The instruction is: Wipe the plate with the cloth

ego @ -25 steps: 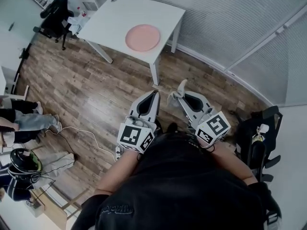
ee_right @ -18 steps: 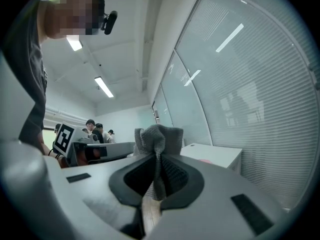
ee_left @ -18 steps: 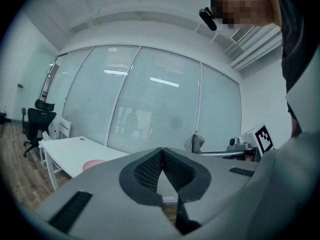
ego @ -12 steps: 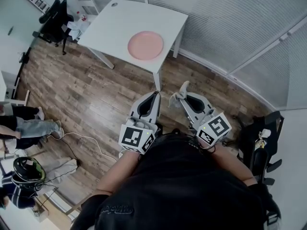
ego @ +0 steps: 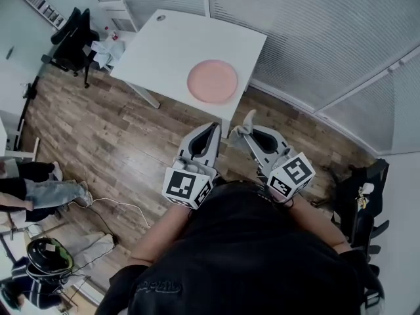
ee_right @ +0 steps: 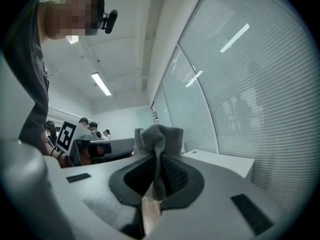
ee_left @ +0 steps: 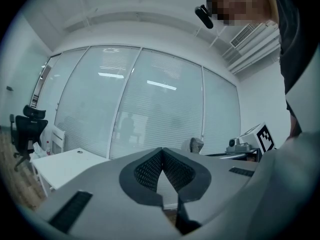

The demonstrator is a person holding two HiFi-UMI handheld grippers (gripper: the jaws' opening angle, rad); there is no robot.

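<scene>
A round pink plate [ego: 212, 81] lies near the front edge of a white table [ego: 170, 48], ahead of both grippers. My right gripper [ego: 248, 121] is shut on a crumpled grey cloth [ego: 243, 128], which bulges above the jaw tips in the right gripper view [ee_right: 158, 135]. My left gripper [ego: 212, 127] is shut with nothing between its jaws [ee_left: 161, 153]. Both point level toward the table, side by side, short of its edge and above the wooden floor. From the left gripper view, the cloth [ee_left: 193, 144] shows to the right.
A black office chair [ego: 71, 33] and small items [ego: 106, 43] stand at the table's far left. People [ego: 36, 179], a helmet [ego: 44, 254] and a floor cable [ego: 121, 205] are at the left. Glass walls with blinds [ego: 315, 38] run behind. Black equipment [ego: 359, 202] stands at the right.
Both grippers, still shut, have been carried forward toward the table. The table and plate now sit nearer to the jaw tips and further right in the head view.
</scene>
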